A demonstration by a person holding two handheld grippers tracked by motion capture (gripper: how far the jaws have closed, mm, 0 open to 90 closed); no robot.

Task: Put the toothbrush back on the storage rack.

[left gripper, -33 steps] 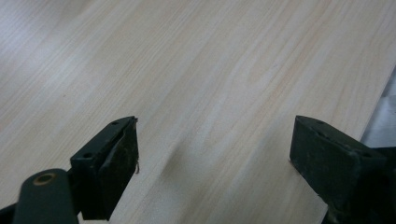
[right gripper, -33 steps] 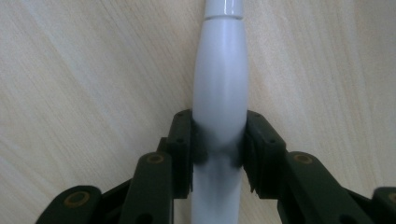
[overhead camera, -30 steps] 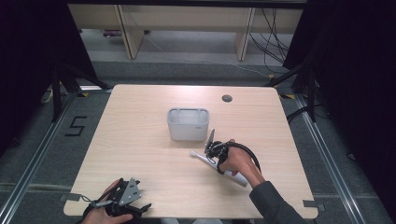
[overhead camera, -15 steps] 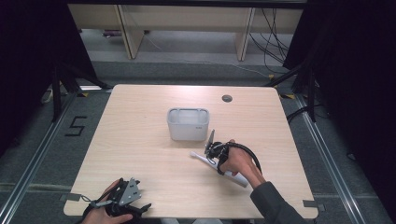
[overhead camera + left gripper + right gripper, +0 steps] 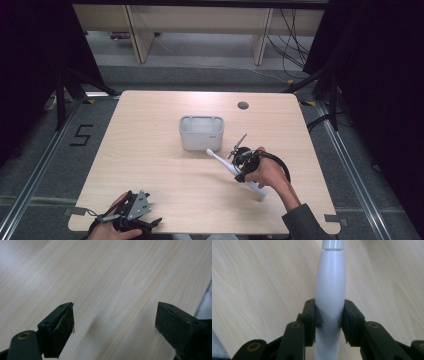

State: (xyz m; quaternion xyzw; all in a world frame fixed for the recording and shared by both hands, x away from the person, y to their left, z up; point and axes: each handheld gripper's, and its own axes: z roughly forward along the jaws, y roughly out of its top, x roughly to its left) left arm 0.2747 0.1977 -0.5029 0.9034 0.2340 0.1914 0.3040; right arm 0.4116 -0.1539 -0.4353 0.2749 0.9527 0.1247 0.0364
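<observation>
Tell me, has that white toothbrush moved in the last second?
Yes. The white toothbrush, clamped in the right gripper, has lifted; its head now points toward the grey bin, closer to it than before.

The grey bin stands alone mid-desk; wide bare wood lies on its left, right and near side for passing.

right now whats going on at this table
A person works with a gripper in each hand. The right gripper is shut on a white electric toothbrush, gripping its handle, with the brush end pointing toward the grey bin at the middle of the table. The toothbrush is not in the bin yet. The left gripper is open with nothing between its fingers, near the table's near edge.
</observation>
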